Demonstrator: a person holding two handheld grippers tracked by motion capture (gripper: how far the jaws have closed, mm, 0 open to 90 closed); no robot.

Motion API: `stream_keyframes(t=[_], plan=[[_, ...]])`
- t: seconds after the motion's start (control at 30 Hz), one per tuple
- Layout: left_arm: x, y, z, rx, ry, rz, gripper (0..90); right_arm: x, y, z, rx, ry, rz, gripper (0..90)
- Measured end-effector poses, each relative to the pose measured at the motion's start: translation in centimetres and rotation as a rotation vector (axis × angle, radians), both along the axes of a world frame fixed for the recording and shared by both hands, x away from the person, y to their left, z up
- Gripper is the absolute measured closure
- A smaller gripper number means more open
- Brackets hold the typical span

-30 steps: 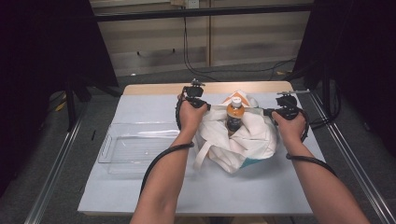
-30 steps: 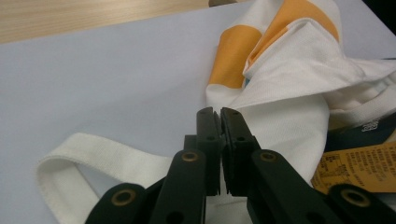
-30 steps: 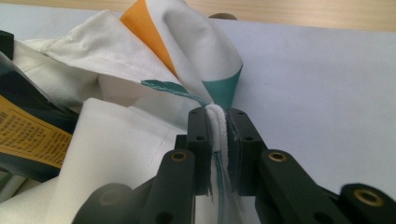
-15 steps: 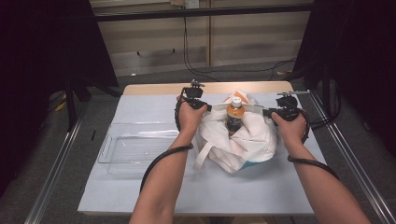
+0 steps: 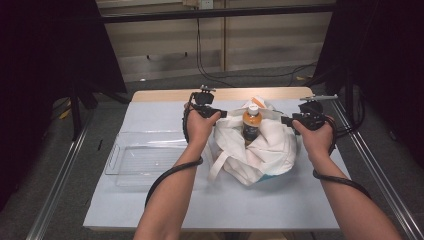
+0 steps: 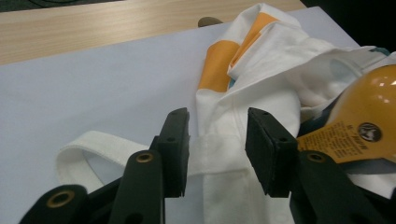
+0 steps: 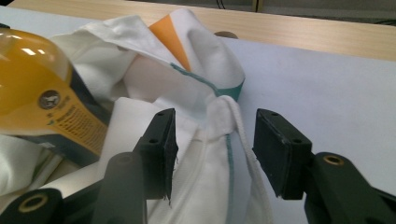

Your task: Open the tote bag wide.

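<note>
The white cloth bag (image 5: 257, 150) sits in the middle of the table on the pale blue mat (image 5: 150, 205), slumped around an orange drink bottle (image 5: 251, 124) that stands upright in its mouth, with a clear plastic tray (image 5: 135, 160) lying well apart to its left. My left gripper (image 6: 217, 142) has just been opening, and its pads now stand spread with the bag's rim and handle strap (image 6: 93, 144) between them but not pressed. My right gripper (image 7: 212, 149) has likewise just been opening, its jaws apart around the opposite seamed rim (image 7: 224, 116) without pinching it. I judge the cloth soft and limp, light in itself; it will sag and fold wherever I let go. The bottle looks smooth, rigid and fairly heavy if full, so it may tip. The stitched rim and straps seem the firmest places to grip.
</note>
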State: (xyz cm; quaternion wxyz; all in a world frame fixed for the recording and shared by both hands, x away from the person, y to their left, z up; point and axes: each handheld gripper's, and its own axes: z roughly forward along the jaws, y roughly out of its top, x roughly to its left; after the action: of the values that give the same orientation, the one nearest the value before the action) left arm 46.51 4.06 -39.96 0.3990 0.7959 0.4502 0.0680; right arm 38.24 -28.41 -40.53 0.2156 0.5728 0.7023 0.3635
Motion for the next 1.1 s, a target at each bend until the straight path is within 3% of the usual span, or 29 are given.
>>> stream_keyframes(t=[0.03, 0.23, 0.4, 0.53, 0.63, 0.83, 1.0, 1.1], plan=[[-0.1, 0.1, 0.2, 0.02, -0.011, -0.011, 58.9, -0.1, 0.3, 0.1, -0.01, 0.0, 0.006, 49.9], [-0.7, 0.1, 1.0, -0.016, -0.022, -0.039, 56.7, -0.3, 1.8, -0.2, -0.015, 0.02, 0.062, 46.5], [-1.0, -0.9, -0.3, -0.035, 0.01, -0.071, 55.6, -0.1, 2.9, -1.0, -0.039, 0.042, 0.098, 42.2], [-0.8, -1.5, -1.4, 0.008, 0.029, -0.099, 55.6, 0.2, 3.2, -1.7, -0.083, 0.068, 0.113, 38.8], [-0.5, -2.0, -2.0, 0.022, 0.036, -0.114, 58.1, 0.3, 3.0, -2.0, -0.07, 0.081, 0.111, 39.1], [-0.4, -2.8, -2.8, 0.043, 0.071, -0.133, 68.2, 0.3, 2.6, -3.1, -0.019, 0.101, 0.107, 52.6], [-0.4, -3.0, -3.0, 0.063, 0.079, -0.137, 72.9, 0.2, 2.4, -3.5, -0.021, 0.119, 0.114, 71.4], [-0.5, -3.1, -3.2, 0.056, 0.088, -0.116, 79.0, 0.2, 2.2, -3.9, -0.008, 0.122, 0.114, 76.9]])
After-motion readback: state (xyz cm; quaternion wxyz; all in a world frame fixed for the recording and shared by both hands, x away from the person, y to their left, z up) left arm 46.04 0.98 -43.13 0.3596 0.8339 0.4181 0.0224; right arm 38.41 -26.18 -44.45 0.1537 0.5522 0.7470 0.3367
